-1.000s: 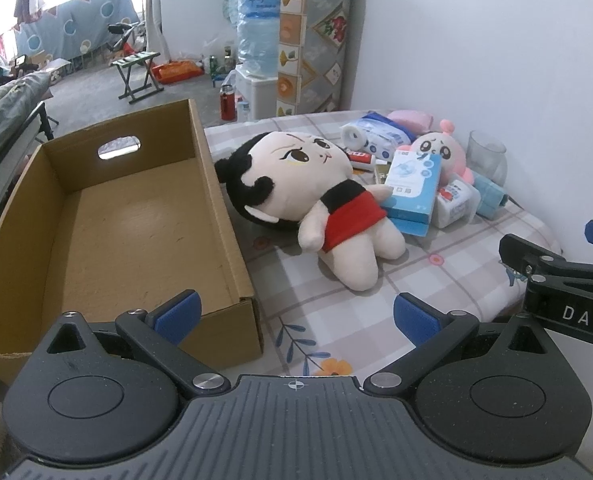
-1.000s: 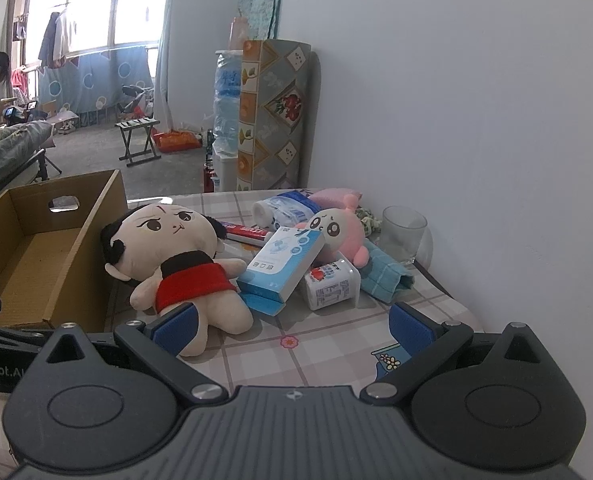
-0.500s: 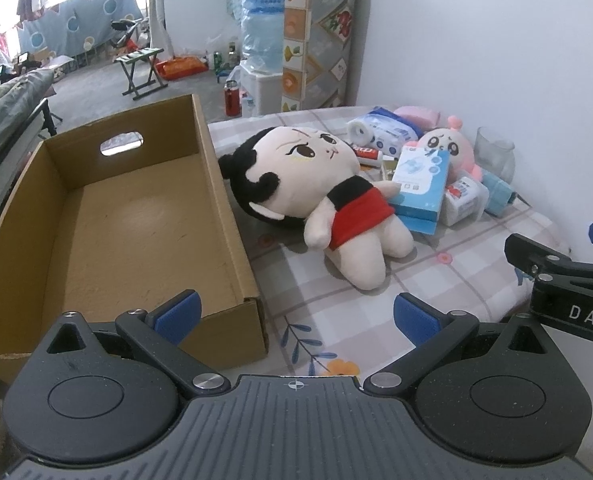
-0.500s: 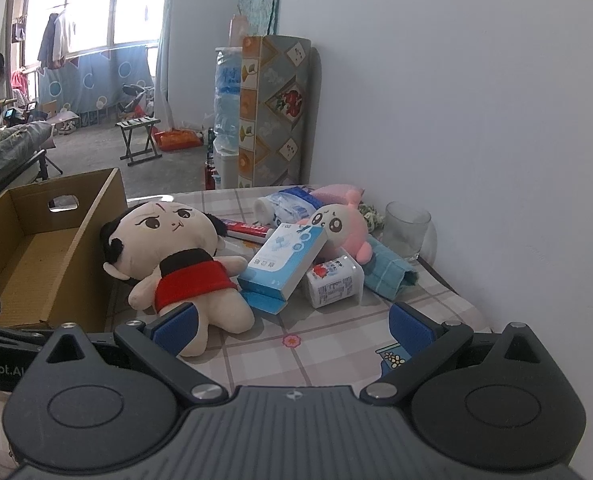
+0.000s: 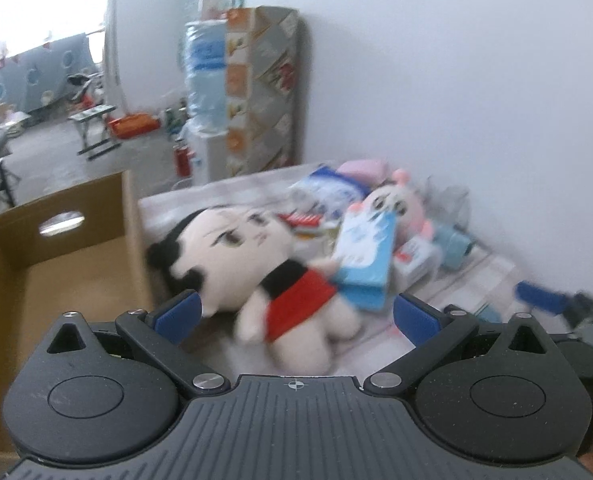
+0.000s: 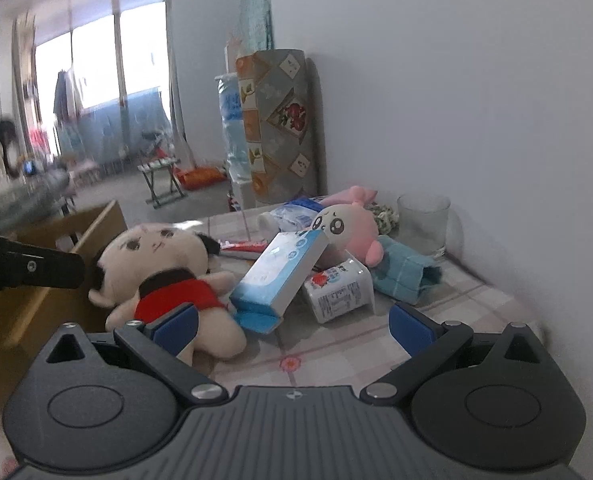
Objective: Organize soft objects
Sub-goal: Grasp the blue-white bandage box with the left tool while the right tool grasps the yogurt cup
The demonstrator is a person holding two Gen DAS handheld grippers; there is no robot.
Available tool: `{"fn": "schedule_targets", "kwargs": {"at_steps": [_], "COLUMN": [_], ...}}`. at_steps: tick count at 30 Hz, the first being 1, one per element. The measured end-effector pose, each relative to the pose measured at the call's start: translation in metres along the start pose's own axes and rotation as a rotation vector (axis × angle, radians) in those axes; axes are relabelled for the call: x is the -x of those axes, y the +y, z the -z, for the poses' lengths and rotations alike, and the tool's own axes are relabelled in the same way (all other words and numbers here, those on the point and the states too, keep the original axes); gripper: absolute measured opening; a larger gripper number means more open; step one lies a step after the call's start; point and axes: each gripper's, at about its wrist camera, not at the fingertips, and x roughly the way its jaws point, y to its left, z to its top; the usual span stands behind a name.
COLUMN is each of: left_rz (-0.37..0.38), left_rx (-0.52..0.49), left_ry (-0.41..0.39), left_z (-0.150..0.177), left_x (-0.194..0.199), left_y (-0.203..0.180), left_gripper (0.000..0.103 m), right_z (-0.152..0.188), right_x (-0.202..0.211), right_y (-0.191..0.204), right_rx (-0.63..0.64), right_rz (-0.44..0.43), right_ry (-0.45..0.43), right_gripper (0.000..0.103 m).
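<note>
Left view, my left gripper [image 5: 294,314]: jaws apart, nothing held.
Left view, plush doll [image 5: 256,264]: soft, round-headed, frame centre, beside the cardboard box [image 5: 56,264].
Right view, my right gripper [image 6: 292,324]: half-open, empty.
Right view, pink plush [image 6: 346,226]: fuzzy, upper centre, behind the glossy tissue box [image 6: 282,272].

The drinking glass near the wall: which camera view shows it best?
The right wrist view. There the glass stands sharp and whole beside the pink plush toy. In the left wrist view it is only a faint, blurred shape behind the toys.
</note>
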Motion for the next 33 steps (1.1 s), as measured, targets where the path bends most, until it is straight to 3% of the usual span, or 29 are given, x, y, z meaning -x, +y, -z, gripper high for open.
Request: {"fn": "schedule_targets", "kwargs": {"at_steps": [5, 10, 11, 18, 26, 30, 33], "left_rz": [0.056, 0.066, 0.064, 0.07, 0.061, 0.072, 0.07], "left_rx": [-0.011, -0.047, -0.047, -0.037, -0.008, 0.007, 0.009], "left_ry": [-0.013, 0.06, 0.078, 0.16, 0.254, 0.249, 0.216], "left_z": [-0.003, 0.007, 0.009, 0.014, 0.019, 0.018, 0.015], "left_x": [-0.03, -0.057, -0.063, -0.091, -0.117, -0.114, -0.103], "left_y": [-0.018, -0.038, -0.04, -0.044, -0.04, -0.038, -0.036], "left_gripper": [0.093, 0.064, 0.061, 0.043, 0.037, 0.038, 0.045], "right_z": [-0.008, -0.011, -0.01, -0.004, 0.003, 0.002, -0.001], "right_x": [-0.042, -0.087, -0.094, -0.134, -0.159, -0.161, -0.147], "right_y": [-0.049, -0.068, -0.069, -0.069, -0.067, -0.067, -0.075], "right_rx": [-0.259, -0.376, -0.383, -0.448, -0.528, -0.559, -0.547], "right_rz": [-0.167, -0.316, -0.333, -0.359, -0.375, -0.384, -0.387], "right_ry": [-0.002, 0.076, 0.093, 0.205, 0.261, 0.268, 0.251], "right_gripper": [0.05, 0.04, 0.035, 0.025, 0.024, 0.021, 0.02]}}
